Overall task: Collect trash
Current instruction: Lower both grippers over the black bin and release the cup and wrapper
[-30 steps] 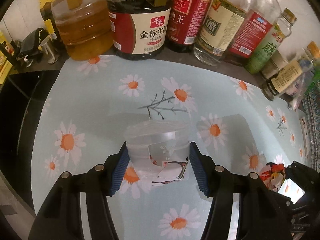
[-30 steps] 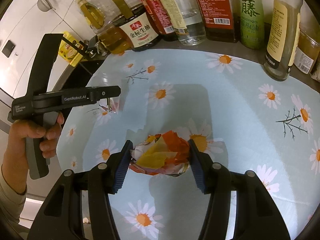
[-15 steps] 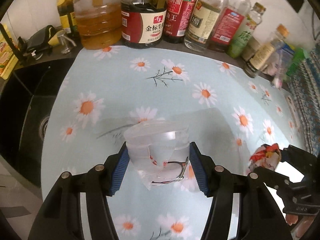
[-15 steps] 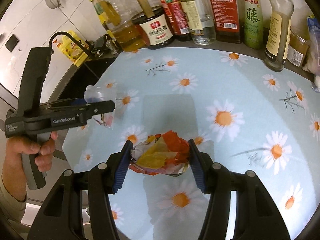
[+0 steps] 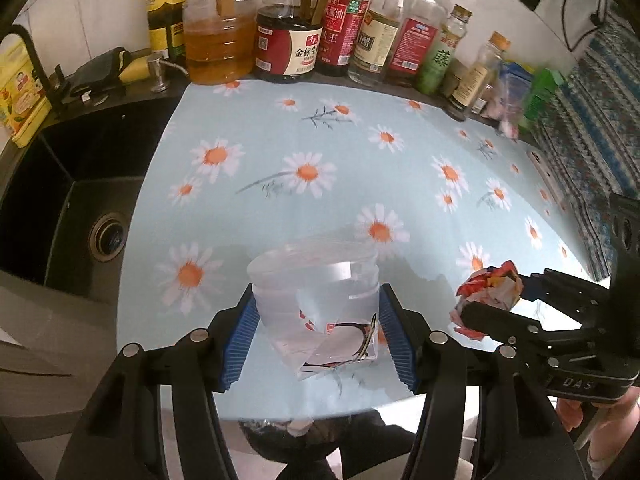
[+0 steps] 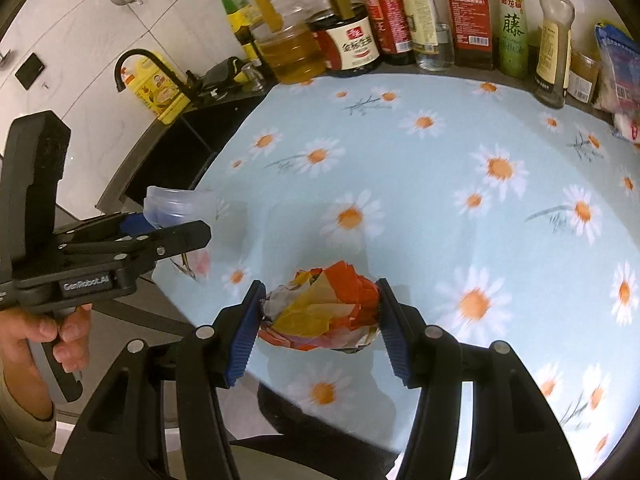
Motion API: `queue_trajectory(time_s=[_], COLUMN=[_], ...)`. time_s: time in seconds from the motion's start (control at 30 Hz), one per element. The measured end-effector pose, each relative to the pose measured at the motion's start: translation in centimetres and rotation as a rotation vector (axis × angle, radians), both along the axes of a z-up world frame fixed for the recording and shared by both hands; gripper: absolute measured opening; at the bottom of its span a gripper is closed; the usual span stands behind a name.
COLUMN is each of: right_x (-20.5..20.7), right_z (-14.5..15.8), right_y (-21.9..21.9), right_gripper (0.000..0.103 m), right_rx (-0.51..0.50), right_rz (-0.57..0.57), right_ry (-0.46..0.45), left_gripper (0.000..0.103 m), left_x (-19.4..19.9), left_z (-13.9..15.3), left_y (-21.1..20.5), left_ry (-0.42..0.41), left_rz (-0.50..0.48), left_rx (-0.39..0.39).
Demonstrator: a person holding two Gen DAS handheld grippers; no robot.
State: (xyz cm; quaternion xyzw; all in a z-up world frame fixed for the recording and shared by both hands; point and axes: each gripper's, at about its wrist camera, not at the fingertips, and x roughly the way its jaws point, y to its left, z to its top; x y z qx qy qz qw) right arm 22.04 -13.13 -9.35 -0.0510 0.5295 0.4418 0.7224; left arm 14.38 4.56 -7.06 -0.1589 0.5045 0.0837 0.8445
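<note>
- Now we hold one piece of trash in each gripper, and both are lifted off the flowery tablecloth (image 5: 280,208).
- Our left gripper (image 5: 318,326) has its blue fingers (image 5: 240,338) squeezed on a clear plastic cup (image 5: 316,292). The cup sits right between the fingers, with its open rim sticking out past the tips.
- Our right gripper (image 6: 320,316) has its fingers (image 6: 248,330) squeezed on a crumpled wrapper (image 6: 320,312). The red and yellow ball fills the gap between them, touching both sides.
- We think the step now is to carry both pieces away to a bin. We cannot see a bin for sure. Something dark shows below the table edge, under the left fingers, but we cannot tell what it is.
- To do this well, we keep both squeezes steady, because the cup is thin and looks bent, and it could slip or pop out.
- We keep the two grippers apart so they do not bump.
- We stay clear of the bottles (image 5: 348,36) far ahead of the fingers and the black sink (image 5: 80,184) off to the left.
- We let go only when each piece is right over the bin.
</note>
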Motion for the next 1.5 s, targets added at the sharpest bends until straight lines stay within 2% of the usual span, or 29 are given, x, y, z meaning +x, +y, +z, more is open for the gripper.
queue_trajectory(time_s=[0.27, 0.53, 0.77, 0.97, 1.17, 1.37, 1.5], right_x=[-5.4, -9.7, -11.5, -12.4, -13.1, -14.0, -14.3], right_z=[-0.4, -2.0, -4.0, -6.8, -8.2, -9.6, -9.8], right_y=[0.2, -0.3, -0.6, -0.9, -1.1, -1.3, -1.6], right_gripper=[0.056, 0.056, 0.056, 0.056, 0.056, 0.057, 0.057], right_rx=[-0.016, -0.041, -0.069, -0.098, -0.107, -0.124, -0.123], right_rz=[-0.014, -0.036, -0.052, -0.081, -0.082, -0.087, -0.092], right_ry=[0.007, 0.042, 0.095, 0.189, 0.239, 0.281, 0.305], left_gripper=[0.057, 0.057, 0.057, 0.057, 0.057, 0.057, 0.057], left_x=[-5.0, -8.8, -11.7, -13.8, -15.5, -15.6, -15.5], left_z=[-0.4, -2.3, -5.5, -8.4, -11.1, -12.9, -13.0], left_y=[-0.1, -0.9, -1.4, -1.7, -2.0, -2.1, -1.8], left_ry=[-0.007, 0.022, 0.082, 0.132, 0.192, 0.235, 0.236], left_rz=[-0.041, -0.08, -0.087, -0.081, -0.073, -0.071, -0.068], left_rx=[-0.021, -0.052, -0.095, -0.147, -0.181, -0.19, -0.194])
